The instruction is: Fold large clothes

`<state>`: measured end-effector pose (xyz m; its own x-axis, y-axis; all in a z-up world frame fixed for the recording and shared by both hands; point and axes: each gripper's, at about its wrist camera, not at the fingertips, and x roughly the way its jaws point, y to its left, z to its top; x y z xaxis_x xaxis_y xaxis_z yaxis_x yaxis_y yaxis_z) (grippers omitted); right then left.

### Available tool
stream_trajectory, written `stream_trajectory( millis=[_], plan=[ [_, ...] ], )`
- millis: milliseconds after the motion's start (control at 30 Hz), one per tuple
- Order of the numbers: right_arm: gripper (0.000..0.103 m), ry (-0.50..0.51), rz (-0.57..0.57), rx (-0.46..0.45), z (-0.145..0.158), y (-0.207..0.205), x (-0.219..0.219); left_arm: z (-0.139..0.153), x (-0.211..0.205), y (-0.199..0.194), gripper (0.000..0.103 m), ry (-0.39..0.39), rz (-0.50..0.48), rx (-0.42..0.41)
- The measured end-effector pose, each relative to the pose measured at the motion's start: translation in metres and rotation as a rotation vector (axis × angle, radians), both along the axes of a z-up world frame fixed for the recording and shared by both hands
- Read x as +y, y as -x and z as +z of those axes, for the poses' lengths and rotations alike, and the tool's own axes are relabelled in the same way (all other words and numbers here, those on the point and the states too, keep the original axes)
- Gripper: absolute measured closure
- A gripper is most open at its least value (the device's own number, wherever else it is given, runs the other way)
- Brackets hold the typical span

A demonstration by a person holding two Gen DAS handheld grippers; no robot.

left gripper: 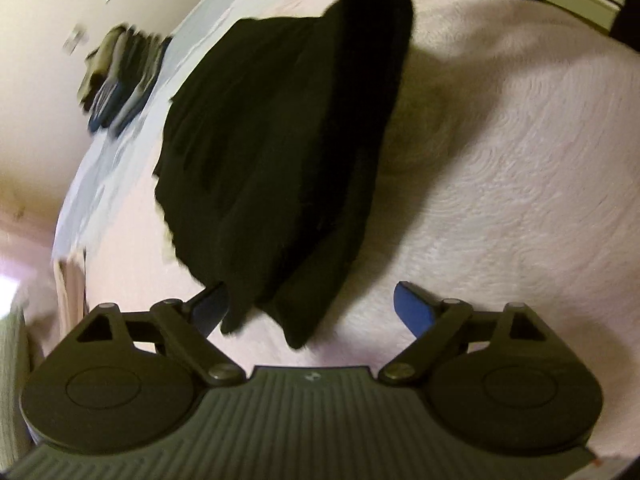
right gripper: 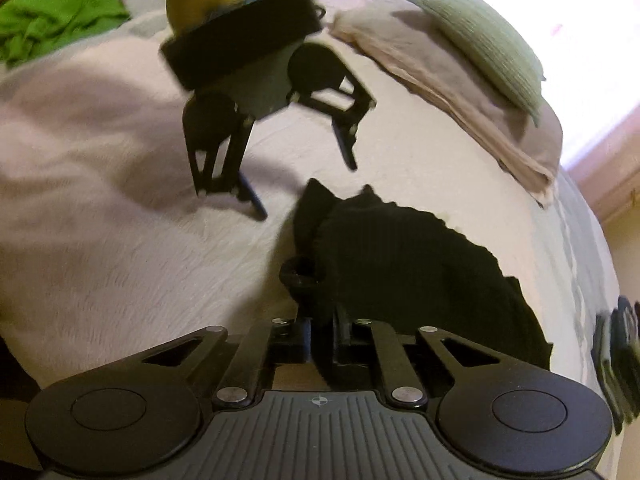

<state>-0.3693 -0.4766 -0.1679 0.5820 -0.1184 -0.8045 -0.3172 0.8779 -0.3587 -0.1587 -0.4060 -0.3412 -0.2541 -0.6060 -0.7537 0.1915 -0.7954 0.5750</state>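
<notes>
Pink bedspread | left gripper jaws released | right gripper jaws grasping black garment

Black garment; pale pink bedspread; green cloth; ribbed sage-green pillow

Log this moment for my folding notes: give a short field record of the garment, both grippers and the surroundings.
garment: black garment, partly lifted off the pink bedspread
right gripper: shut on the black garment's edge
left gripper: open, a garment corner between its fingers, not pinched
also on bed: green cloth, green pillow on a folded beige blanket
</notes>
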Motion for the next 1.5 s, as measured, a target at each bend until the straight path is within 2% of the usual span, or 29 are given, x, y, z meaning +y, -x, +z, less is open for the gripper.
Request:
stream_trajectory(
  millis=[67, 100, 133, 167, 233, 267, 300, 333, 500, 667, 800, 900, 1067, 1267, 1333, 1400, 1500],
  plan=[
    [0.098, -0.013, -0.007, 0.011, 0.004, -0.002, -0.002, -0.002, -0.008, 0.001, 0.017, 0.004, -0.053, -0.010],
    [0.098, -0.017, -0.007, 0.014, 0.007, -0.001, -0.001, -0.002, -0.012, 0.002, 0.022, 0.004, -0.069, -0.012],
    [0.098, -0.021, -0.009, 0.017, 0.009, -0.001, -0.001, -0.002, -0.017, 0.002, 0.033, 0.000, -0.081, -0.014],
    [0.098, -0.025, -0.011, 0.020, 0.011, 0.000, -0.001, 0.000, -0.022, 0.003, 0.040, -0.005, -0.093, -0.021],
    [0.098, -0.037, -0.023, 0.023, 0.016, -0.001, -0.003, 0.005, -0.031, 0.004, 0.070, -0.016, -0.114, -0.036],
    [0.098, -0.041, -0.029, 0.021, 0.019, -0.003, -0.006, 0.009, -0.036, 0.005, 0.077, -0.033, -0.122, -0.043],
    [0.098, -0.048, -0.034, 0.020, 0.023, -0.004, -0.009, 0.013, -0.041, 0.006, 0.089, -0.053, -0.129, -0.052],
    [0.098, -0.057, -0.043, 0.018, 0.028, -0.004, -0.012, 0.018, -0.045, 0.007, 0.092, -0.063, -0.137, -0.060],
    [0.098, -0.152, -0.139, -0.011, 0.063, -0.005, -0.052, 0.061, -0.081, 0.018, 0.094, -0.123, -0.117, -0.045],
    [0.099, -0.307, -0.279, -0.067, 0.099, -0.001, -0.125, 0.110, -0.136, 0.047, 0.094, -0.147, -0.087, -0.034],
    [0.099, -0.403, -0.389, -0.113, 0.116, 0.010, -0.193, 0.138, -0.192, 0.090, 0.094, -0.168, -0.088, -0.041],
    [0.099, -0.491, -0.495, -0.132, 0.113, 0.022, -0.254, 0.147, -0.242, 0.129, 0.094, -0.216, -0.083, -0.038],
    [0.099, -0.657, -0.677, -0.148, 0.083, 0.037, -0.354, 0.122, -0.331, 0.185, 0.096, -0.321, -0.096, -0.060],
    [0.099, -0.876, -0.904, -0.119, 0.019, 0.052, -0.439, 0.063, -0.401, 0.226, 0.095, -0.450, -0.075, -0.087],
    [0.099, -0.936, -0.958, -0.108, 0.002, 0.057, -0.453, 0.048, -0.409, 0.228, 0.085, -0.471, -0.052, -0.096],
    [0.099, -0.975, -0.988, -0.109, -0.005, 0.065, -0.459, 0.048, -0.415, 0.224, 0.072, -0.461, -0.015, -0.077],
    [0.099, -0.995, -1.022, -0.113, -0.008, 0.074, -0.459, 0.062, -0.433, 0.201, 0.070, -0.453, 0.132, -0.001]
  ],
)
